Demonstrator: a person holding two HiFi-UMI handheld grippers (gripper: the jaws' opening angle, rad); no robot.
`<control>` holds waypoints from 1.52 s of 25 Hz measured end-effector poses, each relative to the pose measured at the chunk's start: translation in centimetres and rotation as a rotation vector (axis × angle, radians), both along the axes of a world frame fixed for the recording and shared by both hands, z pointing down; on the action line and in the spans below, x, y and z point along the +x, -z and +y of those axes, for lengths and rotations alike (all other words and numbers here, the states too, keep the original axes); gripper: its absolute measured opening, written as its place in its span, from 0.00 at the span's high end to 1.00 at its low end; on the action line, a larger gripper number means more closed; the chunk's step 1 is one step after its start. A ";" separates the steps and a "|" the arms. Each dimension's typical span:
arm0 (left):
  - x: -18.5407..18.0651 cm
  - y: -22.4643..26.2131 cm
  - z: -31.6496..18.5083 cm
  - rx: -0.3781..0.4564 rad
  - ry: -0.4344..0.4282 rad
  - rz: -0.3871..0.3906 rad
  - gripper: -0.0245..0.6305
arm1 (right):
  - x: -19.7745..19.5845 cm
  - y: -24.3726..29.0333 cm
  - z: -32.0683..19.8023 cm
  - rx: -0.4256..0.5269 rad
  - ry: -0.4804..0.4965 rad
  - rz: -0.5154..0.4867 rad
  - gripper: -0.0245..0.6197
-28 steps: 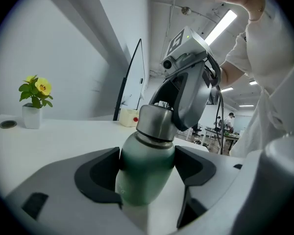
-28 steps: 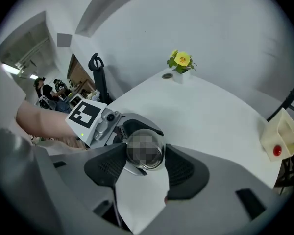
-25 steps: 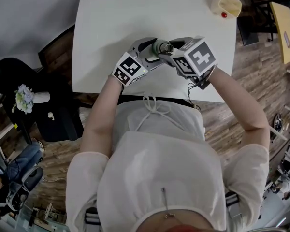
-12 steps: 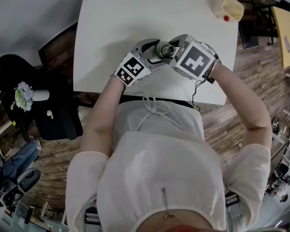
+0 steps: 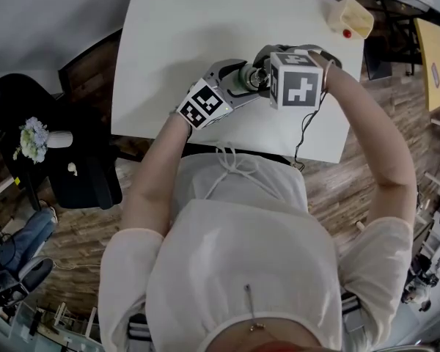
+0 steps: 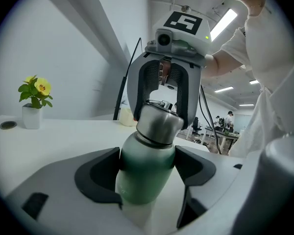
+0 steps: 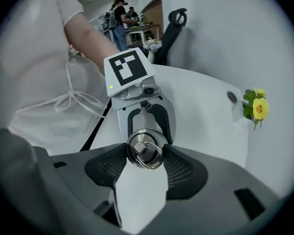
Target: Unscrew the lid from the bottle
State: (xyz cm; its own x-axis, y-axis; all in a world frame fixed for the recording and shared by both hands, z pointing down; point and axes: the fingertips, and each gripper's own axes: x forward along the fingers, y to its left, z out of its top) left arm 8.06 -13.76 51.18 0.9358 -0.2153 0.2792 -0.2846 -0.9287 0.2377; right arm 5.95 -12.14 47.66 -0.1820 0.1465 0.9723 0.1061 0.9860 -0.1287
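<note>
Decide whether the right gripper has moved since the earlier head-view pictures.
Yes. The right gripper has rolled anticlockwise on the lid; its wrist swung away from the near edge of the table, toward the far side.

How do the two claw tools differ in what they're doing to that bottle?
The left gripper clamps the bottle's green body from the side, lying nearly level; the right gripper clamps the steel lid from above, pointing down. Shared: both are shut on the same bottle, and each carries a marker cube.

Green bottle (image 6: 146,175), silver lid (image 6: 158,123) atop
</note>
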 end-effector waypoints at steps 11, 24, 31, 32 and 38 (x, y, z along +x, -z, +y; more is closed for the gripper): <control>-0.2 0.0 0.0 -0.012 -0.001 0.000 0.41 | 0.6 0.5 -0.8 0.041 -0.313 -0.175 0.44; 0.1 0.4 0.0 -0.014 0.010 -0.001 0.41 | 0.9 0.4 -1.4 -0.010 -1.075 -0.277 0.50; 0.1 0.3 0.0 -0.013 0.014 -0.001 0.41 | 0.7 0.0 -1.2 0.037 -1.011 -0.242 0.57; 0.1 0.3 0.0 -0.013 0.014 -0.002 0.41 | 0.7 0.0 -1.2 0.038 -0.993 -0.237 0.58; 0.1 0.2 0.0 -0.013 0.008 -0.003 0.41 | 0.3 0.2 -0.8 0.012 -0.785 -0.209 0.58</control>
State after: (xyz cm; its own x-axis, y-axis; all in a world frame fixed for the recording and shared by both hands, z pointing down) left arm 8.14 -13.76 51.00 0.9333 -0.2189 0.2848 -0.2925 -0.9234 0.2485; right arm 6.27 -12.93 47.42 -0.4058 -0.1094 0.9074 -0.5960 0.7844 -0.1720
